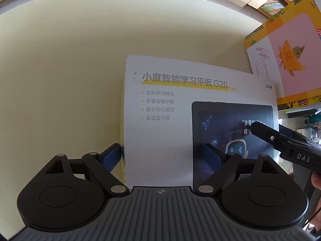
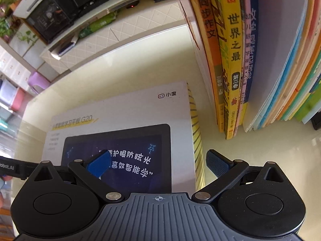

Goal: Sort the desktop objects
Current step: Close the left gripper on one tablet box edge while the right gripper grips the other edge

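I have the white tablet box (image 1: 180,120) lying flat on the cream tabletop (image 1: 60,70), printed face up. My left gripper (image 1: 162,156) is spread wide over the box's left edge: one blue pad sits just outside the striped side of the box, the other over the printed tablet picture, and nothing is pinched between them. My right gripper (image 2: 158,161) is likewise wide apart and holding nothing; its fingers straddle the box's right edge, one pad above the dark picture, the other above bare tabletop just beside the yellow-striped side. In the left view the right gripper's black body reaches in over the box's right part.

Just beyond the box's right side a row of upright books (image 2: 230,60) stands on the tabletop, spines toward me, near the box but apart from it. Past the far edge of the tabletop there are a white cabinet (image 2: 100,40) and a dark case (image 2: 46,20).
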A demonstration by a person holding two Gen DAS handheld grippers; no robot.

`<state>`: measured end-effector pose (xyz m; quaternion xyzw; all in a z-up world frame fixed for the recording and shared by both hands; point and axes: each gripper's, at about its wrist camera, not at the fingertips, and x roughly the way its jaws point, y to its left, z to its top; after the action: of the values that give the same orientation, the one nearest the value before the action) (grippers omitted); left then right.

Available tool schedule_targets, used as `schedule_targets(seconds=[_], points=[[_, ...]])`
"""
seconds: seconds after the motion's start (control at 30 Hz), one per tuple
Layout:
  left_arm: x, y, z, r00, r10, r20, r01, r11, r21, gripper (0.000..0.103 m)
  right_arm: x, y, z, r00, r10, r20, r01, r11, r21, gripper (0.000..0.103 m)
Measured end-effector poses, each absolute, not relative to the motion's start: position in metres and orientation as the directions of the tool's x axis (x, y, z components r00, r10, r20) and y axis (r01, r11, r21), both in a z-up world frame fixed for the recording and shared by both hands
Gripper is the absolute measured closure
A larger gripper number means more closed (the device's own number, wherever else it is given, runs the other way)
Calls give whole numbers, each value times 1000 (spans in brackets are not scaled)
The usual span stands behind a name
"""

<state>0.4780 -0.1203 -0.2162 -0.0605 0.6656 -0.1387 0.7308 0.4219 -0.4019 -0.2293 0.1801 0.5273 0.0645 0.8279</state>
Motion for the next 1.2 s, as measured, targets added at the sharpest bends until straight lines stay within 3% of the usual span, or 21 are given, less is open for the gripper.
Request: schedule_targets(seconds=[0.3,0.7,1.2], points=[[487,-118,-219,6,-287,-958,125,951,-284,0,417,-414,-242,448,361,-818,102,889,447,0],[480,-120,-217,74,-266,-961,78,962,-260,0,415,-411,-242,480,338,-809,101,895,434,0],[487,-110,-224,36,-311,-950,45,950,-310,0,417,-409,-242,472,351,-809,86,895,438,0]])
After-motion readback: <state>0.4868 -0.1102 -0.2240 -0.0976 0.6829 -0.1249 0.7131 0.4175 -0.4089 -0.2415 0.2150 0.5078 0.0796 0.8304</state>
